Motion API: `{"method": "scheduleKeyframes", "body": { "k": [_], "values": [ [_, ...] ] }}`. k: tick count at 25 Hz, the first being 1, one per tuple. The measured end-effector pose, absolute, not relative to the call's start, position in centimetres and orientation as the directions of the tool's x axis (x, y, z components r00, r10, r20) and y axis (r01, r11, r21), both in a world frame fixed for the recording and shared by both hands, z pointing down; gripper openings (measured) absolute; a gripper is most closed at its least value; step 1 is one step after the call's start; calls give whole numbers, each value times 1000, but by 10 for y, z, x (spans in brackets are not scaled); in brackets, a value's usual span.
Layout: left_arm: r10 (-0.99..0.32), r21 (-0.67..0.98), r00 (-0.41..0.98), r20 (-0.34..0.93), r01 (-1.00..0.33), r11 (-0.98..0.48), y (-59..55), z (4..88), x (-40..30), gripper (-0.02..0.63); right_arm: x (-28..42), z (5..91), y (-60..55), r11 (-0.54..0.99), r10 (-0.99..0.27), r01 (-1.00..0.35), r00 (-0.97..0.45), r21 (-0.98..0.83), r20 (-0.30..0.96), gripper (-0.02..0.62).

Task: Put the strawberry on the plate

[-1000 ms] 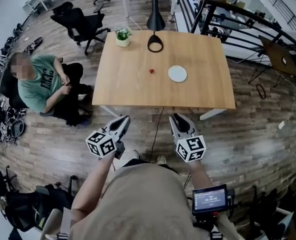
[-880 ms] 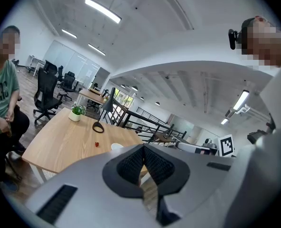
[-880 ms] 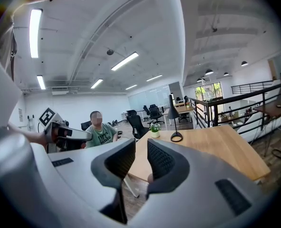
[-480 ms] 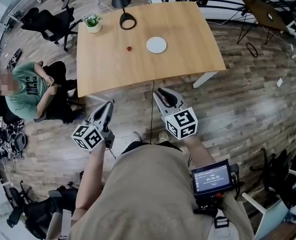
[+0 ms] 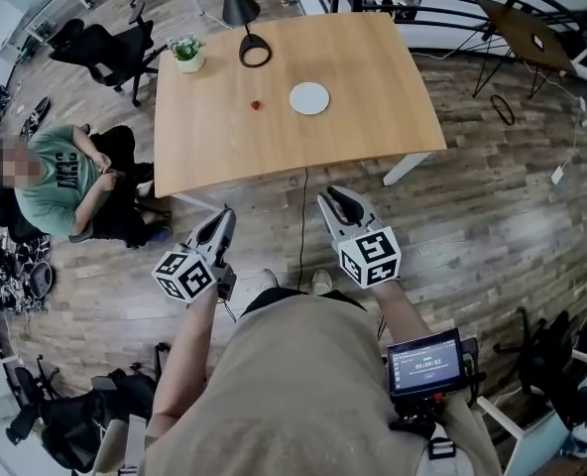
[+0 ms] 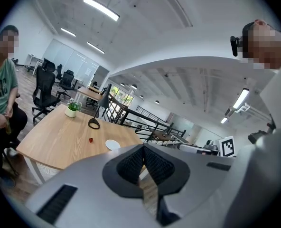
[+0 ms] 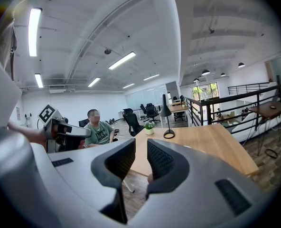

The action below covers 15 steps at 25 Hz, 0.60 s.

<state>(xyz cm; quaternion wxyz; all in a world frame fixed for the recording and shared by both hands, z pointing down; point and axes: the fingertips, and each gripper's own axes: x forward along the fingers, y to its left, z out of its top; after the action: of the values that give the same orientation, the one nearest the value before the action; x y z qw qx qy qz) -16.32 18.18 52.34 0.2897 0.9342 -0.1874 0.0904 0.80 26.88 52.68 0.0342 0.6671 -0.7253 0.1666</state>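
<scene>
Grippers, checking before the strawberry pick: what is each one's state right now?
Left gripper: closed, empty.
Right gripper: slightly open, empty.

The left forearm (image 5: 189,355) and right forearm (image 5: 398,315) reach up from the lower centre of the head view. The left gripper (image 5: 222,220), left of centre, has its jaws closed together, empty. The right gripper (image 5: 337,202) (just right of centre) shows a narrow gap with nothing in it.

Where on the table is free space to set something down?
Bare: the near half of the table, in front of the strawberry and plate, and its right side beyond the plate. Crowded: far edge, with plant and lamp.
</scene>
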Motion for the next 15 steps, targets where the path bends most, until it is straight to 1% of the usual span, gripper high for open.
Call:
{"method": "scheduleKeyframes", "body": {
  "k": [8,15],
  "values": [
    [-310,512,912,269,-408,-756,206,529,-136,2,36,539,294,55,-954,-978,-110,-201,277,60],
    [-332,515,901,277,-431,-741,220,532,-130,2,49,539,304,66,-953,-976,-123,-209,275,60]
  ]
}}
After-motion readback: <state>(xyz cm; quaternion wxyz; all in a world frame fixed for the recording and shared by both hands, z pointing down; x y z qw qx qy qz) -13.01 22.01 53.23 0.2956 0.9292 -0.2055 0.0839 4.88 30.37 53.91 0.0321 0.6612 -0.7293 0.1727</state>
